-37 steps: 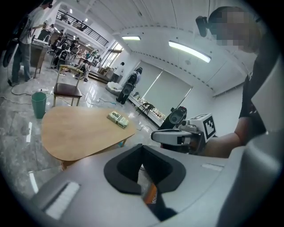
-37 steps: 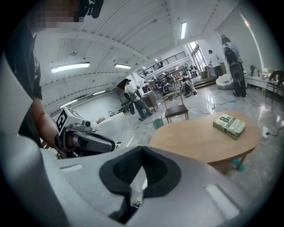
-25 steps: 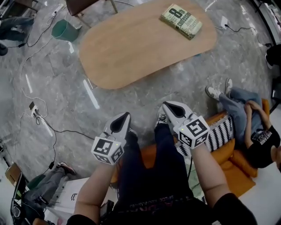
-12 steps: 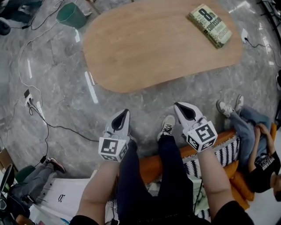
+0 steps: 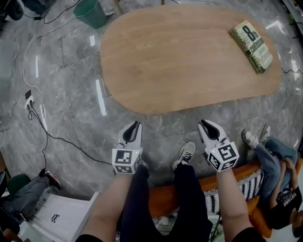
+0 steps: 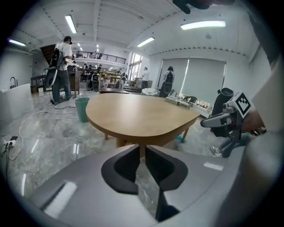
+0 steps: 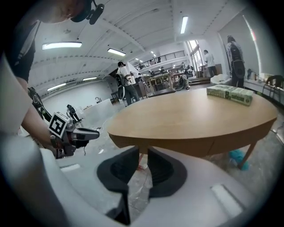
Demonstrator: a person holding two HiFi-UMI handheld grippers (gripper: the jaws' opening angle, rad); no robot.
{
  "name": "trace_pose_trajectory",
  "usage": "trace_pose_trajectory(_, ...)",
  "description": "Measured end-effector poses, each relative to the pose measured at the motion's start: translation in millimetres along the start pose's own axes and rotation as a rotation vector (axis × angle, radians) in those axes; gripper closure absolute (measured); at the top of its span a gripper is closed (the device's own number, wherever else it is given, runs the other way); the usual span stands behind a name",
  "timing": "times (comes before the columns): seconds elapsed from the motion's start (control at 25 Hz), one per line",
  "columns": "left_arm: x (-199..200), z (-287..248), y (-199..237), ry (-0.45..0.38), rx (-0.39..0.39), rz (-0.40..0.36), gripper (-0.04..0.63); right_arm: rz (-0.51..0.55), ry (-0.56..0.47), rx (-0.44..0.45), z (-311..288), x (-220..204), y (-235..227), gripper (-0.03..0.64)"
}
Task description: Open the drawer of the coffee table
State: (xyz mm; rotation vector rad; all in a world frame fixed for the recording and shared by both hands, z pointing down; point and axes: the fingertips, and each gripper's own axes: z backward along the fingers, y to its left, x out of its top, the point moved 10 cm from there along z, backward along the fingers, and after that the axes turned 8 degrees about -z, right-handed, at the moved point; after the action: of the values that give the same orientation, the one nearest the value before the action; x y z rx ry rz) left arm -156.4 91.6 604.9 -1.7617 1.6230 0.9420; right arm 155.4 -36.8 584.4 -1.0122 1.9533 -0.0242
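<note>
An oval light-wood coffee table (image 5: 189, 56) fills the upper half of the head view, its tabletop bare except for a green-and-cream paperback book (image 5: 253, 46) at the upper right, whose cover reads "8th confession" in dark letters. From above, the drawer cannot be made out. In the right gripper view the wooden band under the tabletop edge (image 7: 208, 144) shows a thin upright seam towards the right. The left hand-held gripper (image 5: 134, 126) and the right hand-held gripper (image 5: 206, 125) sit side by side in the lower middle of the frame, over the grey marble floor (image 5: 66, 94), short of the table's near edge and apart from it. Each carries a cube with black-and-white square markers. The jaws of both have just been opening and stand a narrow slit apart with nothing between them. A green plastic bin (image 5: 92, 12) stands at the upper left, beside the table's far end.
</note>
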Motion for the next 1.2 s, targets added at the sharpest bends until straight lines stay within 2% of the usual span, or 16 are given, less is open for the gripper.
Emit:
trace_pose_trajectory(0.12,-13,-16,15,-0.008,0.003,-0.012,0.544,0.011,0.01,-0.017,-20,-15,-12,0.564)
trace_pose_trajectory(0.36,-38,-47,32,-0.016,0.01,-0.045,0.477,-0.003,0.015,-0.037,-53,-41,-44,0.521)
trace_pose_trajectory(0.52,-51,-65,39,-0.031,-0.017,-0.076,0.423,0.001,0.02,-0.043,-67,-56,-59,0.487)
trace_pose_trajectory(0.84,-53,-89,48,-0.093,-0.058,-0.196,0.419,0.041,0.01,-0.126,-96,-75,-98,0.457)
trace_pose_trajectory(1.08,-56,-96,43,-0.138,-0.047,-0.172,0.416,0.0,-0.044,-0.189,-92,-69,-144,0.422)
trace_pose_trajectory(1.2,-57,-97,41,-0.153,-0.056,-0.161,0.417,0.03,-0.058,-0.191,-89,-63,-153,0.42)
